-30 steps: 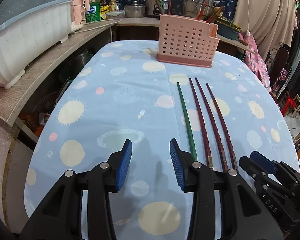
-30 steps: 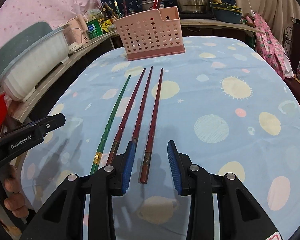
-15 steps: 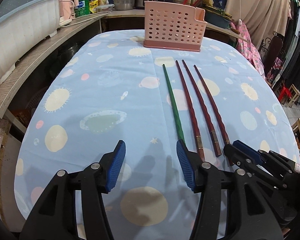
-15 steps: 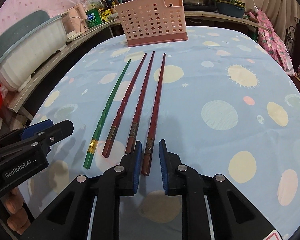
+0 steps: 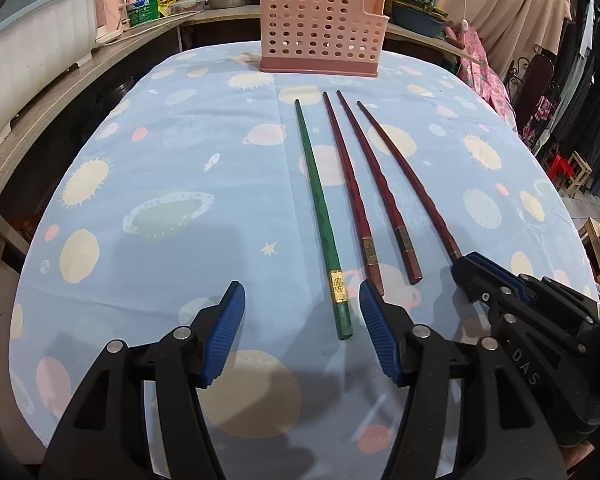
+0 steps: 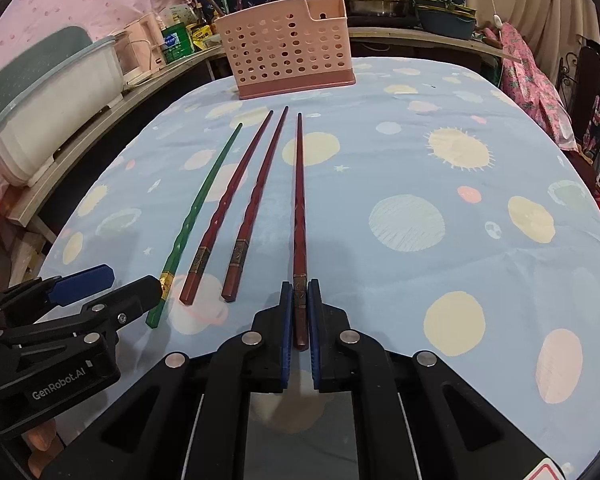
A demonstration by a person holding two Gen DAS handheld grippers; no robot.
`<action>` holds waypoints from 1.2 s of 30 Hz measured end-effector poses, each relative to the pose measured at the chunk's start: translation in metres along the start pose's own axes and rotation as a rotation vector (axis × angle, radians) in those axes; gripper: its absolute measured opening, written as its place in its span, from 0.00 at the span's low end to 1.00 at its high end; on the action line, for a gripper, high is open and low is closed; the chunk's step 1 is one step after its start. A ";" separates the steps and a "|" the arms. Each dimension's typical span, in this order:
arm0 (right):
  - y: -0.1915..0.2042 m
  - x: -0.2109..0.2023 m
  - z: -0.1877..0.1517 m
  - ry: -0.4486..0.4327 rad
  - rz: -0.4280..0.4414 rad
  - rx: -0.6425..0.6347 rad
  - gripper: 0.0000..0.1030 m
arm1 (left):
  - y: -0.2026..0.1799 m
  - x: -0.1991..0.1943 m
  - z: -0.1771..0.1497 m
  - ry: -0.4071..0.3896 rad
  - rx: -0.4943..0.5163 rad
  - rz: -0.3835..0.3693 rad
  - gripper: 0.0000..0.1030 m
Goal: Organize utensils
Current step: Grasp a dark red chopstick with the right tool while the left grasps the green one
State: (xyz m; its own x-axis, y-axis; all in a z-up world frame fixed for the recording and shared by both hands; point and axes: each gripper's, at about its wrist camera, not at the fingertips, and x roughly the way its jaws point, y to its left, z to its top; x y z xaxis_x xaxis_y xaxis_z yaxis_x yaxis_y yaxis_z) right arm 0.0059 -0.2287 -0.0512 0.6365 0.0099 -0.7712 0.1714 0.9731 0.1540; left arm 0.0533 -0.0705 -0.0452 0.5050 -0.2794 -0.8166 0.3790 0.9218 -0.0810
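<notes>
At lower centre, right claw (image 6: 299,294) clamps the rightmost red chopstick (image 6: 299,200) near its end; left claw (image 5: 302,300), just opening, straddles the green chopstick (image 5: 320,216) unpinched. Lifted, that long stick could swivel.

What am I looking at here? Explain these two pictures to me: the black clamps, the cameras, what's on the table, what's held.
There is no robot. A person holds a hand-operated gripper in each hand, each with two blue-padded fingers and a wide-angle camera looking along them, so each picture is one gripper's own view. The left gripper is open, its fingers having just been opening, with the green chopstick's end lying between them untouched. The right gripper has just closed on the end of one red chopstick. Two more red chopsticks lie on the tablecloth. A pink holder stands at the far end.
</notes>
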 end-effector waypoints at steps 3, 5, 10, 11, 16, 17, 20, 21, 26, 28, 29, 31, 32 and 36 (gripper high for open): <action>0.000 0.000 0.000 -0.001 0.000 0.000 0.07 | 0.000 0.004 -0.001 0.012 -0.006 -0.003 0.53; 0.000 0.000 0.000 -0.001 0.001 0.001 0.07 | 0.002 0.007 -0.002 0.022 -0.014 -0.010 0.49; 0.000 0.000 -0.001 -0.002 0.003 0.001 0.07 | 0.004 0.007 -0.001 0.016 -0.019 0.002 0.44; 0.000 0.000 -0.001 -0.002 0.003 0.001 0.07 | 0.004 0.007 -0.001 0.015 -0.020 0.005 0.39; -0.001 0.000 -0.001 -0.001 0.004 0.001 0.07 | 0.012 0.008 0.002 0.024 -0.039 0.001 0.14; 0.000 0.000 -0.001 -0.001 0.004 0.000 0.07 | 0.013 0.008 0.003 0.028 -0.042 -0.004 0.09; -0.001 -0.001 0.001 0.006 0.008 0.000 0.07 | 0.017 0.008 0.005 0.044 -0.052 -0.024 0.07; -0.002 -0.003 0.001 0.008 0.013 0.003 0.07 | 0.018 0.007 0.006 0.045 -0.056 -0.021 0.07; -0.004 -0.020 0.013 -0.021 0.024 0.013 0.07 | 0.022 -0.016 0.018 0.010 -0.063 -0.021 0.07; -0.007 -0.030 0.021 -0.039 0.026 0.019 0.07 | 0.025 -0.028 0.027 -0.008 -0.072 -0.022 0.07; -0.009 -0.037 0.028 -0.055 0.027 0.024 0.07 | 0.026 -0.035 0.033 -0.022 -0.077 -0.022 0.07; -0.013 -0.047 0.039 -0.081 0.027 0.034 0.07 | 0.028 -0.047 0.045 -0.048 -0.086 -0.027 0.07; -0.015 -0.053 0.046 -0.096 0.031 0.043 0.07 | 0.030 -0.053 0.052 -0.063 -0.091 -0.028 0.07; -0.026 -0.073 0.077 -0.154 0.051 0.081 0.07 | 0.033 -0.076 0.082 -0.123 -0.103 -0.045 0.07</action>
State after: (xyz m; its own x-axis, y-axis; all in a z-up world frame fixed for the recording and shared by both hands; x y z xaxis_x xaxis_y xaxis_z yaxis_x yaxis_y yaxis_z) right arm 0.0124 -0.2725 0.0486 0.7525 0.0179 -0.6583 0.1914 0.9505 0.2446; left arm 0.0912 -0.0407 0.0606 0.5827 -0.3459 -0.7354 0.3249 0.9286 -0.1793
